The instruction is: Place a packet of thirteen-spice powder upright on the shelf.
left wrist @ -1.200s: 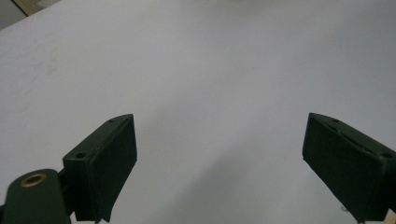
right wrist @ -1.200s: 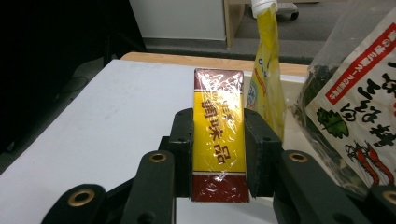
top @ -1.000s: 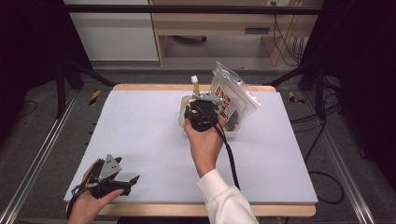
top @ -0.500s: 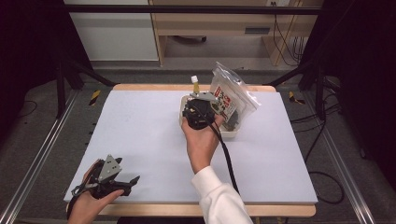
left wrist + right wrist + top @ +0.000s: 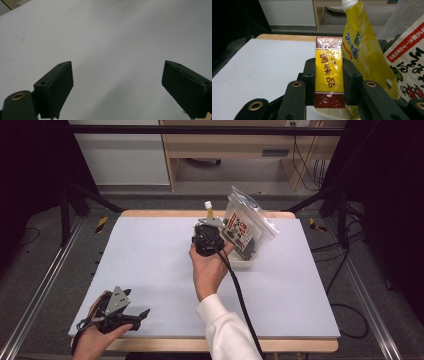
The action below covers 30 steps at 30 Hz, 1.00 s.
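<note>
Two hand-held grippers work at a white tabletop (image 5: 150,265) in the high view. The right gripper (image 5: 207,236) is held out over the far middle of the tabletop, at the near left edge of a shallow white tray (image 5: 246,262). A clear printed bag (image 5: 246,229) stands leaning in that tray, and a white-capped yellow pouch (image 5: 208,210) rises behind the gripper. The left gripper (image 5: 129,316) rests low at the near left corner, well apart from the tray, seemingly parked while the other hand works.

One plain surface meets the left gripper view: bare white tabletop (image 5: 112,45) ahead. The fingers (image 5: 58,87) stand wide apart with nothing between them.

One small packet (image 5: 329,72) sits clamped in the right gripper view, squeezed on its two long sides by the fingers (image 5: 310,77), upright, just above the tray's rim (image 5: 329,113). It is probably gripped by its narrow sides to keep it from twisting as it leaves the crowded tray. The packet is a slim rectangular box in glossy film, yellow in the middle with dark red bands at top and bottom and dark red characters down its face. Just beside it stands the yellow pouch (image 5: 362,45), and the printed bag (image 5: 409,62) is at the right.
</note>
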Each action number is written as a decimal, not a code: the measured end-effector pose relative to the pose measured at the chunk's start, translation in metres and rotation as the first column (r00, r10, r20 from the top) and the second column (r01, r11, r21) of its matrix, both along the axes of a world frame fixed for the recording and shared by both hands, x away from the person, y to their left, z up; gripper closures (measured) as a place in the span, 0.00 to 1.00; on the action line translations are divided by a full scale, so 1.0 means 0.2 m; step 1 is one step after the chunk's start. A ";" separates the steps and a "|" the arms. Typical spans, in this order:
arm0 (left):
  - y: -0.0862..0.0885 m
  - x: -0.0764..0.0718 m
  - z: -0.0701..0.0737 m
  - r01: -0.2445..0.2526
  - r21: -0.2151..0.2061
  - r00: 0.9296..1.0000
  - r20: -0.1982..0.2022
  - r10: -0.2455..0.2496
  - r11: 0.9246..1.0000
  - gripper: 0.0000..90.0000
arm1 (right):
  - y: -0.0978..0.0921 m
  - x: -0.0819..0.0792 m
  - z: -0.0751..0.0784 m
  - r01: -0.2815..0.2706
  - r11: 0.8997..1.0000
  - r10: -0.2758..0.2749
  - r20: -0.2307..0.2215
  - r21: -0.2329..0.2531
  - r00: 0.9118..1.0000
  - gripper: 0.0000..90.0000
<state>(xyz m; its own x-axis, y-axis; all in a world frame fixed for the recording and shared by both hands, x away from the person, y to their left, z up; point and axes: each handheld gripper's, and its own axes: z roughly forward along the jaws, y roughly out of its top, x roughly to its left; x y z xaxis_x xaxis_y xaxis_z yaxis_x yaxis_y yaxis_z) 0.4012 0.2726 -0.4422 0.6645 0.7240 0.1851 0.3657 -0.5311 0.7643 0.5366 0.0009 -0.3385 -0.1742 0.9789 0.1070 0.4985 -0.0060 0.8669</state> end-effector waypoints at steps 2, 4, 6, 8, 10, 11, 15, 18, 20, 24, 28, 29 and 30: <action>0.00 0.00 0.00 0.004 0.002 1.000 0.000 -0.004 1.000 0.11 | 0.01 0.01 0.00 0.006 1.000 -0.006 -0.004 -0.003 1.000 0.76; 0.00 0.00 0.01 0.009 0.008 1.000 0.000 -0.009 1.000 0.11 | 0.02 0.02 -0.01 0.012 1.000 -0.012 -0.011 -0.009 1.000 0.76; 0.00 0.00 0.01 0.007 -0.005 1.000 0.003 -0.007 1.000 0.11 | 0.02 0.03 -0.02 0.018 1.000 -0.018 -0.014 -0.010 1.000 0.76; 0.00 0.00 0.01 0.013 0.007 1.000 0.001 -0.013 1.000 0.11 | 0.03 0.03 -0.03 0.024 1.000 -0.024 -0.016 -0.013 1.000 0.76; 0.00 0.00 0.01 0.015 0.007 1.000 0.000 -0.015 1.000 0.11 | 0.04 0.04 -0.04 0.027 0.999 -0.027 -0.014 -0.024 1.000 0.76; 0.00 0.00 0.01 0.016 0.008 1.000 0.001 -0.016 1.000 0.11 | 0.04 0.04 -0.04 0.030 0.999 -0.031 -0.017 -0.025 0.999 0.76; 0.00 0.00 0.01 0.015 0.002 1.000 0.004 -0.015 1.000 0.11 | 0.05 0.06 -0.06 0.040 0.999 -0.040 -0.017 -0.020 0.999 0.76; -0.01 0.00 0.01 0.016 0.003 1.000 0.003 -0.016 1.000 0.11 | 0.05 0.07 -0.08 0.045 0.999 -0.045 -0.018 -0.021 0.999 0.76; -0.01 0.00 0.01 0.018 0.005 1.000 0.001 -0.018 1.000 0.11 | 0.06 0.07 -0.09 0.050 0.999 -0.050 -0.017 -0.018 0.999 0.76; -0.01 0.00 0.01 0.024 0.017 1.000 0.002 -0.024 1.000 0.11 | 0.07 0.09 -0.12 0.054 0.998 -0.054 -0.019 -0.023 0.998 0.76; -0.01 0.00 0.01 0.024 0.017 1.000 0.001 -0.024 1.000 0.11 | 0.08 0.09 -0.13 0.059 0.998 -0.059 -0.013 -0.022 0.998 0.76; -0.01 0.00 0.01 0.024 0.017 1.000 0.001 -0.024 1.000 0.11 | 0.08 0.10 -0.14 0.059 0.998 -0.059 -0.012 -0.025 0.998 0.76; -0.01 0.00 0.01 0.025 0.018 1.000 0.001 -0.025 1.000 0.11 | 0.08 0.10 -0.14 0.061 0.998 -0.061 -0.013 -0.026 0.998 0.76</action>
<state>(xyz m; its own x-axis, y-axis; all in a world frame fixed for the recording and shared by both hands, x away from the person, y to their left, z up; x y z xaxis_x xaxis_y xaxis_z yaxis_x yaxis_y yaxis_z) 0.4006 0.2708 -0.4405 0.6822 0.7037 0.1984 0.3516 -0.5537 0.7549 0.5561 0.0165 -0.3665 -0.1126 0.9901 0.0841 0.5098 -0.0151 0.8602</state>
